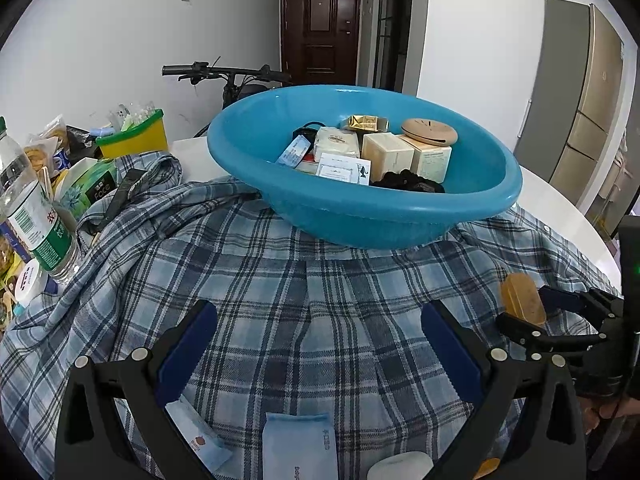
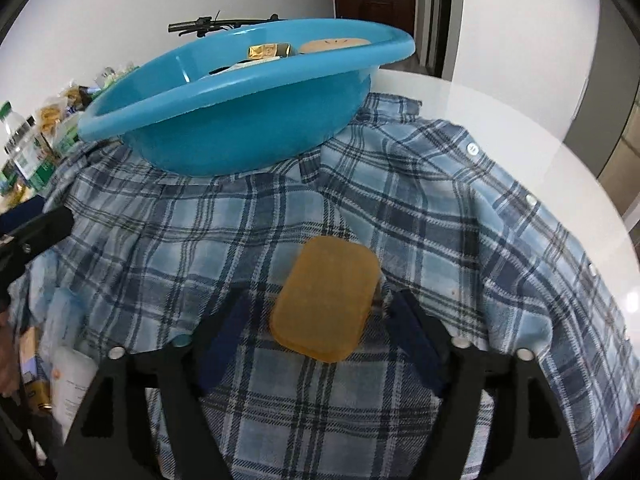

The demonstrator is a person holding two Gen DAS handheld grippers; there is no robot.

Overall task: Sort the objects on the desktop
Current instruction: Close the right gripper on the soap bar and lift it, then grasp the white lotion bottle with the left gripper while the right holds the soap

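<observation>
An amber soap-like bar [image 2: 326, 300] lies on the blue plaid shirt [image 2: 440, 220] spread over the table. My right gripper [image 2: 320, 300] is open around the bar, with a gap on each side between its dark blue pads and the bar. In the left wrist view the bar [image 1: 522, 300] and the right gripper [image 1: 532, 312] show at the right edge. My left gripper [image 1: 320, 348] stands open over bare shirt [image 1: 300, 280]. A blue basin [image 1: 360, 216] rests on the shirt's far part, holding several small boxes, a gold packet and a round tan case.
Below the left gripper lie light blue packets [image 1: 296, 444] and a white object [image 1: 400, 466]. A water bottle [image 1: 32, 216], tissue box [image 1: 88, 184] and yellow-green bin [image 1: 136, 136] crowd the left. The white round table [image 2: 500, 120] shows bare at the right. A bicycle handlebar [image 1: 224, 70] stands behind.
</observation>
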